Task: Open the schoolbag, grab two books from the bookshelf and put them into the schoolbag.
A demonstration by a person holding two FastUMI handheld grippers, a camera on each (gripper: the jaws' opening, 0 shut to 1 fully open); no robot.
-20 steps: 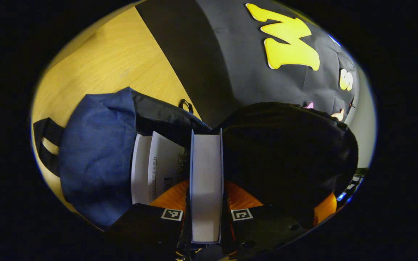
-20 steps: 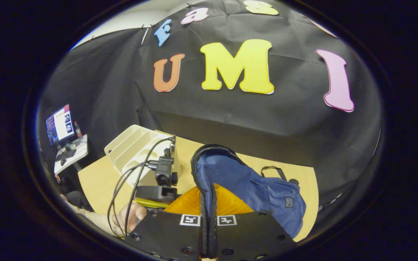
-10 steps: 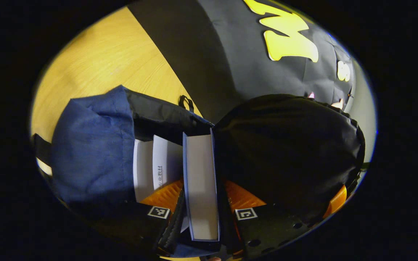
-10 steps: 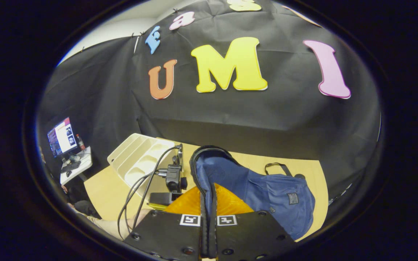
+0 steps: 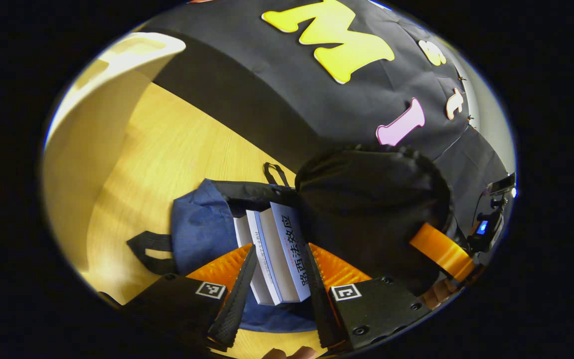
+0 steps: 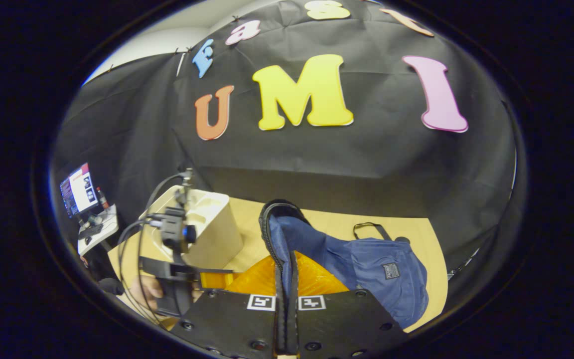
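Observation:
The blue schoolbag lies on the wooden table with its mouth open. Two books stand side by side inside it, spines and page edges toward me. My left gripper hovers above them, open, its fingers spread to either side and apart from the books. My right gripper is shut on the black zipper rim of the schoolbag's flap and holds it up. In the left gripper view that raised flap shows its black lining. The left gripper, with cables, sits left of the schoolbag.
The cream bookshelf rack stands on the table left of the bag, and its curved side is close to my left gripper. Bare wooden tabletop lies beyond the bag. A monitor on a side desk stands far left.
My left gripper has opened and drawn back up out of the bag, leaving the second book beside the first. The right gripper still holds the flap up.

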